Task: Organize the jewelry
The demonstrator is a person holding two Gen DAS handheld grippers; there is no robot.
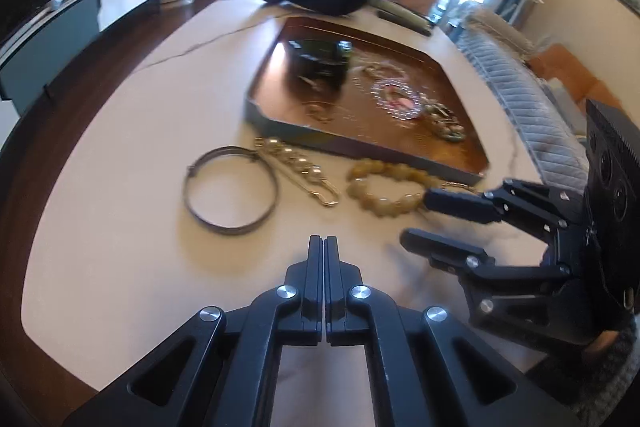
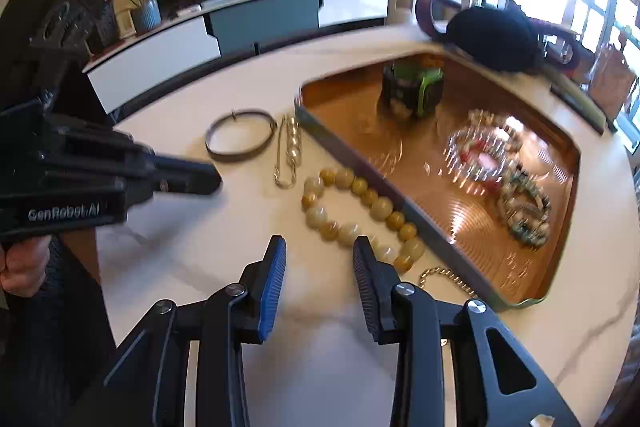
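Right wrist view shows beaded pieces (image 2: 486,163) already in my tray (image 2: 352,155), while bangle (image 2: 240,137), pin (image 2: 289,155) and bead bracelet (image 2: 360,211) wait on the counter (image 2: 180,247) mid-frame, my right tool (image 2: 320,247) parted and empty, left tool (image 1: 323,241) closed on nothing.

White marbled desk (image 2: 192,259) carries a copper-coloured tray (image 2: 352,155) w/ grey rim. Just beside tray's near rim, directly on desk: yellow-green bead bracelet (image 2: 360,211) touching the rim, a gold bead chain (image 2: 444,277), a gold pearl pin (image 2: 289,151), then a thin metal bangle (image 2: 240,139) farther from tray. Beyond tray's far edge lies a dark round bag (image 2: 492,39).
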